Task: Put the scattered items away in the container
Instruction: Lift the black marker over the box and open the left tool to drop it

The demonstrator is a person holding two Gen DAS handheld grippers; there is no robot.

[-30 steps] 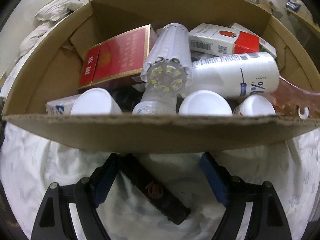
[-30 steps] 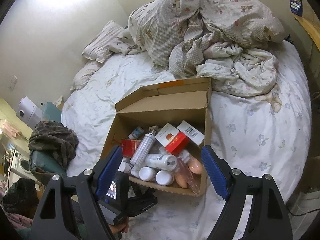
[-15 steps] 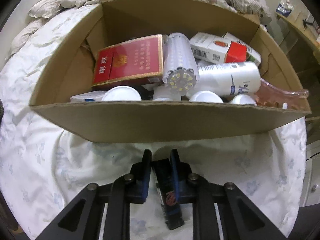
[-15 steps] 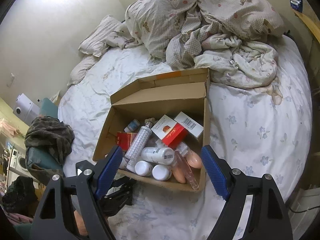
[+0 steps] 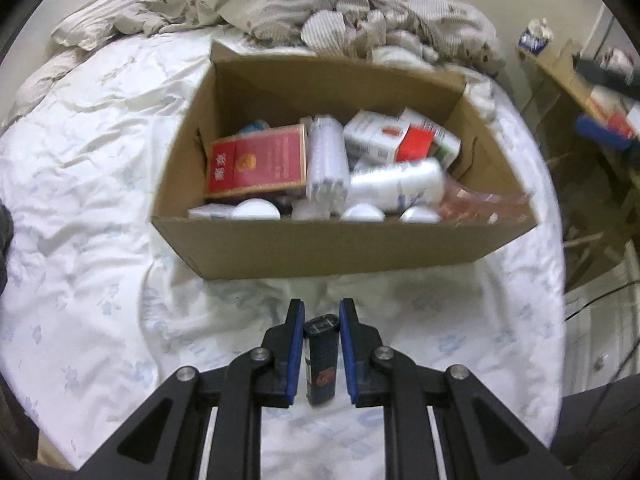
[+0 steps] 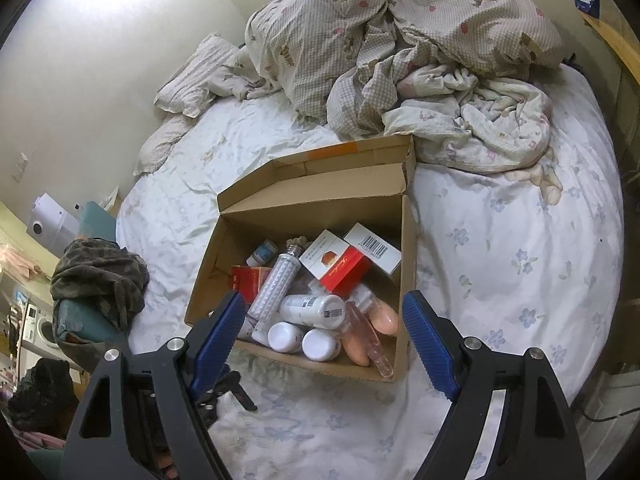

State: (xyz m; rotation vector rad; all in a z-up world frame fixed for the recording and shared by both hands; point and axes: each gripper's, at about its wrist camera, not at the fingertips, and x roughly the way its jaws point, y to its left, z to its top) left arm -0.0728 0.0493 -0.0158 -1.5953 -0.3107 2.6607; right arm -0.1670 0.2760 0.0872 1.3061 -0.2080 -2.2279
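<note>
My left gripper (image 5: 321, 314) is shut on a black lighter (image 5: 320, 360), which stands upright between the blue pads above the flowered bedsheet (image 5: 100, 280). Just beyond it stands the open cardboard box (image 5: 340, 246). The box holds a red cigarette pack (image 5: 260, 164), an LED corn bulb (image 5: 326, 160), a white bottle (image 5: 396, 184) and several other small packs and bottles. In the right wrist view my right gripper (image 6: 323, 300) hangs open and empty above the near end of the box (image 6: 312, 216).
A crumpled checked duvet (image 6: 400, 40) and a pillow (image 6: 192, 76) lie on the bed behind the box. A camouflage cloth (image 6: 100, 276) is draped over a teal seat left of the bed. A wooden shelf (image 5: 572, 92) stands to the right.
The left gripper's jaws closed on the lighter and lifted it off the sheet, and the box now looks smaller and farther. The right gripper stayed open and almost still.
</note>
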